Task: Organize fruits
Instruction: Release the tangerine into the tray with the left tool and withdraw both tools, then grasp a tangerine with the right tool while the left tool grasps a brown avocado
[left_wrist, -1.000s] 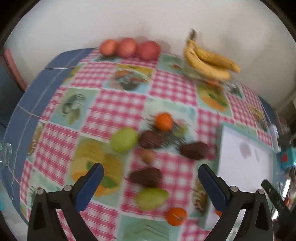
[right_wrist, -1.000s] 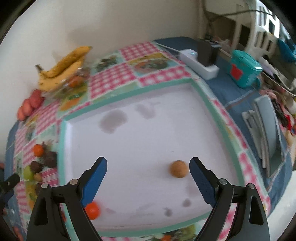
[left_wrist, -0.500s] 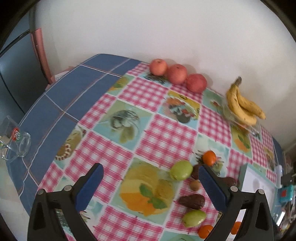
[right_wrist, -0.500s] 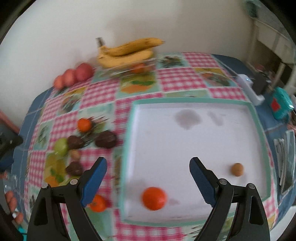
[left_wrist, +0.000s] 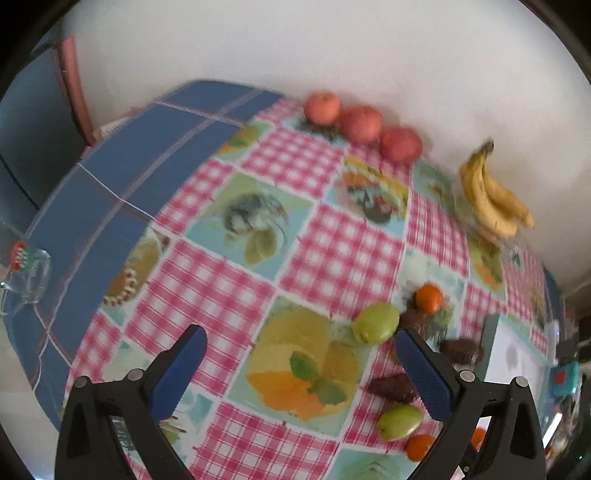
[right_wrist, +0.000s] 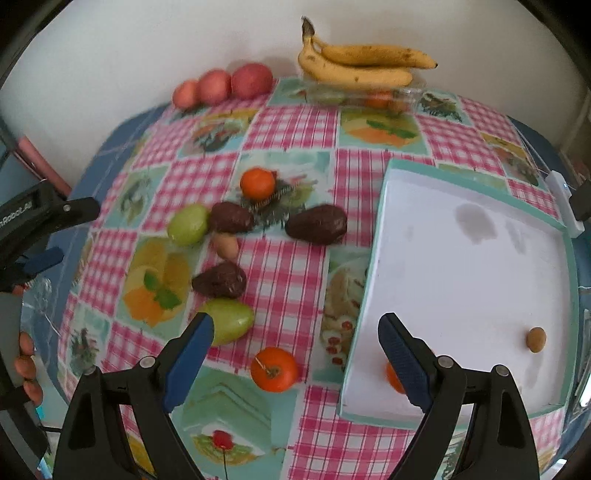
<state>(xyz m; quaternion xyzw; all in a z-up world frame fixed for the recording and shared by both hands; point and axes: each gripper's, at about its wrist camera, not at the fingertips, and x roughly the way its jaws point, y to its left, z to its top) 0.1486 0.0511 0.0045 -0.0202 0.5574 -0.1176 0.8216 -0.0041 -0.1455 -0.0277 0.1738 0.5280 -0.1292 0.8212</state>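
Checkered tablecloth (right_wrist: 280, 291) strewn with fruit; left claw (left_wrist: 299, 354), right claw (right_wrist: 295, 343) both spread, empty.

Little can be read. In the right wrist view, the black body of the left tongs (right_wrist: 44, 218) at the left edge carries white lettering that ends in "Robot_AI"; its first letters run off the picture. In the left wrist view, a clear glass (left_wrist: 26, 271) at the tabletop's left edge bears a red and white printed mark, too blurred to read. A teal box (left_wrist: 563, 378) at the right edge shows a red square label, with no legible letters.
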